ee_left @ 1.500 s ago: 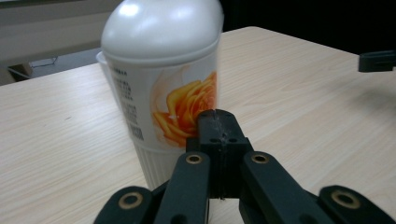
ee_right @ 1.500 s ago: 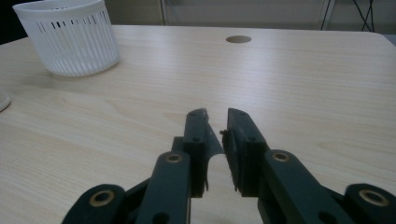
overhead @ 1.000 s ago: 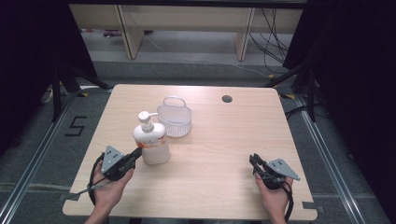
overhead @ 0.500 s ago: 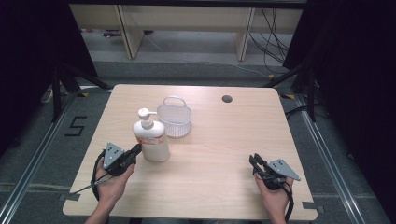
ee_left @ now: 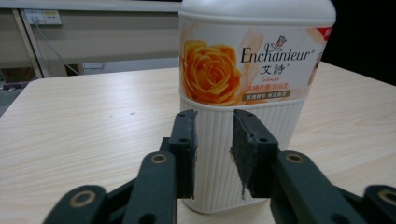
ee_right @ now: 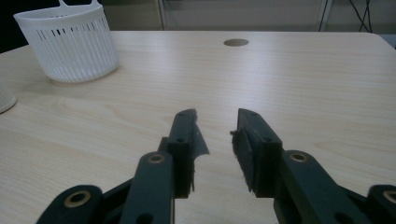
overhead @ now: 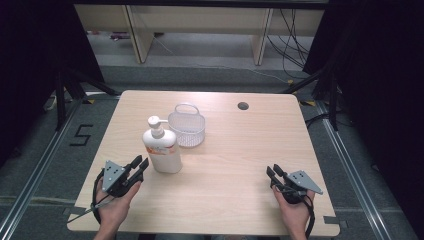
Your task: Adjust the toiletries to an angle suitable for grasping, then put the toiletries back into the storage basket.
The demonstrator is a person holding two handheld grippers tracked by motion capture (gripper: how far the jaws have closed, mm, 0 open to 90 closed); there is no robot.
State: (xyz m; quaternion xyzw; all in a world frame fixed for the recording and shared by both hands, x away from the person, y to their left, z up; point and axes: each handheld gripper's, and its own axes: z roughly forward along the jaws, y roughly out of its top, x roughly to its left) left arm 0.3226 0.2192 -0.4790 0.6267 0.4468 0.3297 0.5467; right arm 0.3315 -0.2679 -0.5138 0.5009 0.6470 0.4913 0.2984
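We see the wooden table (overhead: 225, 165) carrying every item. The person's left hand (overhead: 112, 207) rests at the near left edge and holds the left gripper (overhead: 140, 163) low and roughly level, aimed at the pump bottle (overhead: 161, 146). Its jaws have just been opening; they stand apart with nothing between them, and the bottle's ribbed white base stands just beyond their tips. In the left gripper view we read a rose label on the pump bottle (ee_left: 252, 70).

The right hand (overhead: 294, 212) rests at the near right edge, well apart from the bottle. The right gripper (overhead: 273, 172) lies low, pointing up the table; its jaws have just been opening over bare wood.

The white slotted basket (overhead: 186, 127) stands just behind the bottle, to its right. A round cable hole (overhead: 243, 106) sits near the far edge.
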